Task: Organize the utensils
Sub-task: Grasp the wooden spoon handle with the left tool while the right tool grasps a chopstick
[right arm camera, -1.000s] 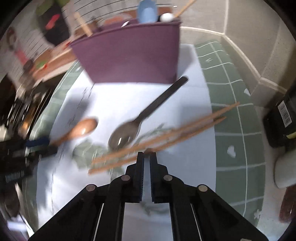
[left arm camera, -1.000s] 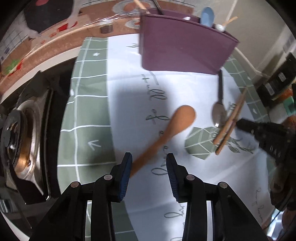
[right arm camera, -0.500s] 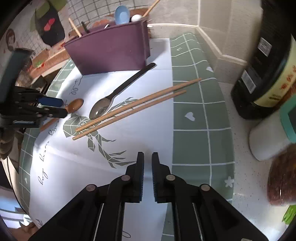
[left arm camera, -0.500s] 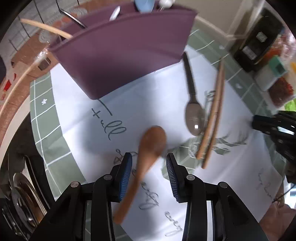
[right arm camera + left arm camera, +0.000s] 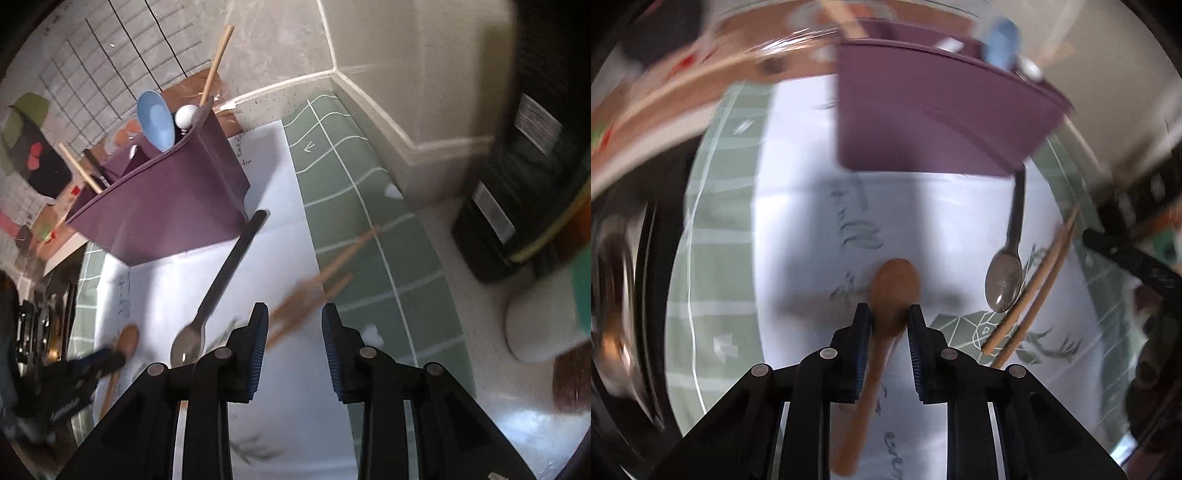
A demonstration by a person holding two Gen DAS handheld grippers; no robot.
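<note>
- your left gripper has its jaws drawn in on both sides of the wooden spoon, pinching it just below the bowl; the handle runs back between the fingers toward you.
- the wooden spoon's bowl points toward the purple utensil holder, which stands upright at the far end of the white and green mat, well apart from the spoon.
- your right gripper has its jaws spread wide and grips nothing; the blurred chopsticks lie on the mat with their near ends showing in the gap between the fingers. whether the fingers touch them you cannot tell.
- the metal spoon lies on the mat just left of the chopsticks, its dark handle reaching toward the holder's near corner and its bowl near your right gripper's left finger.
- the holder already has a blue spoon, a white-tipped piece and wooden sticks standing in it.
- a dark bottle stands on the counter to the right, off the mat.
</note>
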